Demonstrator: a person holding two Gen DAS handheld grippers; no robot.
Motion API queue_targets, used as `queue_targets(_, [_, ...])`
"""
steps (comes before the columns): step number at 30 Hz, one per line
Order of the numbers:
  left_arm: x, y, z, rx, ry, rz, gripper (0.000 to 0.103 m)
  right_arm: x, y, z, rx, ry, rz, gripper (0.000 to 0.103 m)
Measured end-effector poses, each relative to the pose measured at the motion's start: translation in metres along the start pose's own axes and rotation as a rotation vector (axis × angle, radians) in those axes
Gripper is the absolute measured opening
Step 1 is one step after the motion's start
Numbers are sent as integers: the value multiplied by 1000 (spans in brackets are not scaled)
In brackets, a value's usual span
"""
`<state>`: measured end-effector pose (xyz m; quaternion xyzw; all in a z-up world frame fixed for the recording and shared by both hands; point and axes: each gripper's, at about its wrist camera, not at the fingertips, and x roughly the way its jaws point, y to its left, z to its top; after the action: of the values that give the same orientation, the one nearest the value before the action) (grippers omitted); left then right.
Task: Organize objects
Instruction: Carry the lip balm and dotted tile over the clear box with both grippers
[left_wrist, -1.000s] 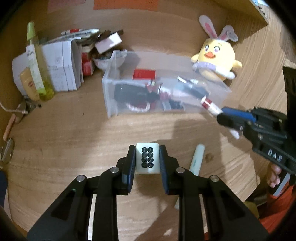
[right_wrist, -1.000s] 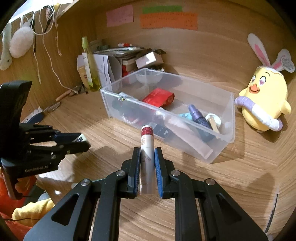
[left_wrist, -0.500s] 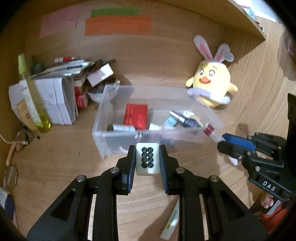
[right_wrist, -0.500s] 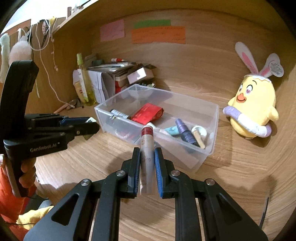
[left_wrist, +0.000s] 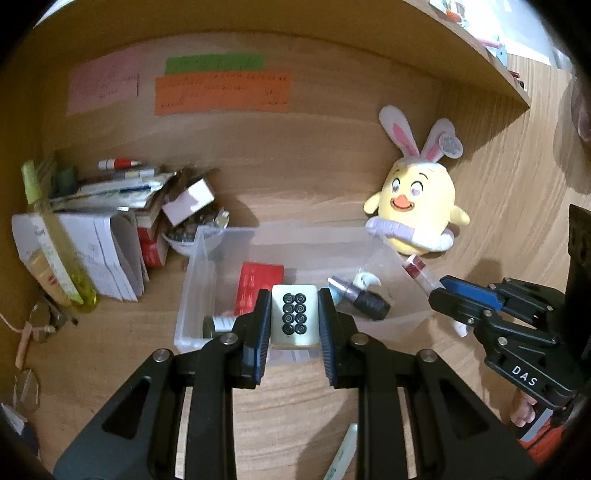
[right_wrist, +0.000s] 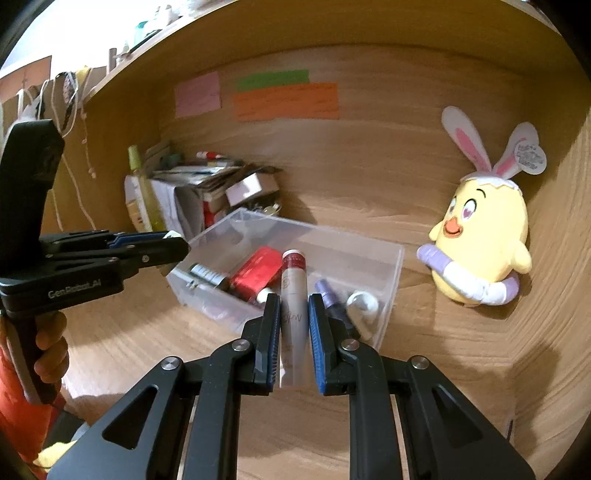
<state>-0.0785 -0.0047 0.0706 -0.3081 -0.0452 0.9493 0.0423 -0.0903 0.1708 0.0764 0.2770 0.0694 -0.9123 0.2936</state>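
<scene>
Both tongs have risen and moved toward the clear bin (left_wrist: 192, 291), tile (left_wrist: 294, 315) and tube (right_wrist: 293, 314) now over it.

Both of my feeds are warm and rather dim, the wood going orange-brown under indoor light that seems to come from above and behind me. The fisheye bends everything hard: the shelf (left_wrist: 461, 62) curves like a bow, and black corners close in around each frame. The plush chick (left_wrist: 415, 210) throws a soft shadow onto the bench (left_wrist: 110, 332) beside it, and the paper pile (left_wrist: 110, 229) sits in gloom. The clear box (right_wrist: 388, 266) shows pale sheen along its walls (no harsh glare). On the right feed the chick's ears look slightly smeared, and the far top left corner is washed out by brighter light.
</scene>
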Motion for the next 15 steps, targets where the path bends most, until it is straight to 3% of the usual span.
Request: queue_targets(15, [33,-3,19,-4,28,-19,24,27,-18,29,-7,-7,-52,14])
